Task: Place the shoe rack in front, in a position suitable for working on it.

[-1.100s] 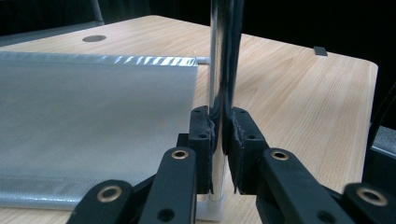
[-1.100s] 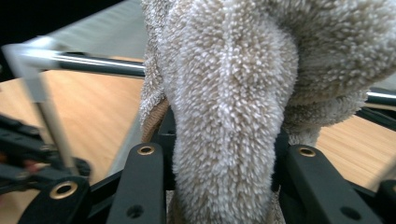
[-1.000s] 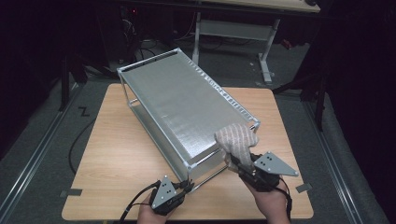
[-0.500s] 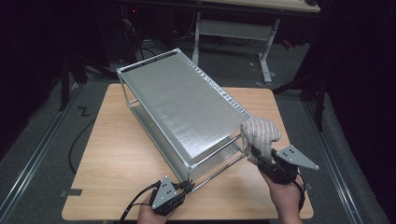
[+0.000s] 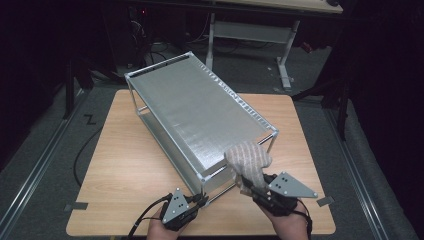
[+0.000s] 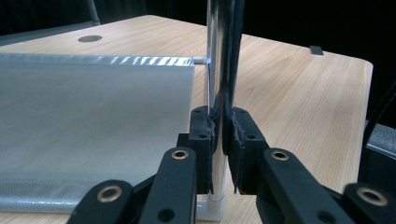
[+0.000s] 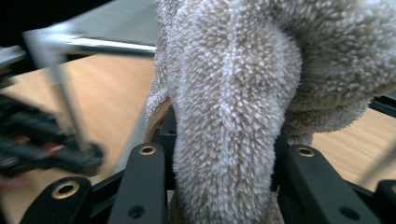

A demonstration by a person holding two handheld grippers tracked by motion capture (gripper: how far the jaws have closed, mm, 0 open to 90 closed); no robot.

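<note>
From the high view we see a metal shelf rack (image 5: 200, 117) standing askew on the wooden table (image 5: 115, 170), with the beige cloth (image 5: 248, 160) at its near right corner, resting against the top edge. The left gripper view adds what the high view cannot resolve: our left gripper (image 6: 223, 140) is clenched on the rack's chrome corner post (image 6: 223, 51), pads pressing both sides. In the right gripper view, our right gripper (image 7: 224, 158) grasps the cloth, whose fluffy pile bulges between the part-open jaws.
</note>
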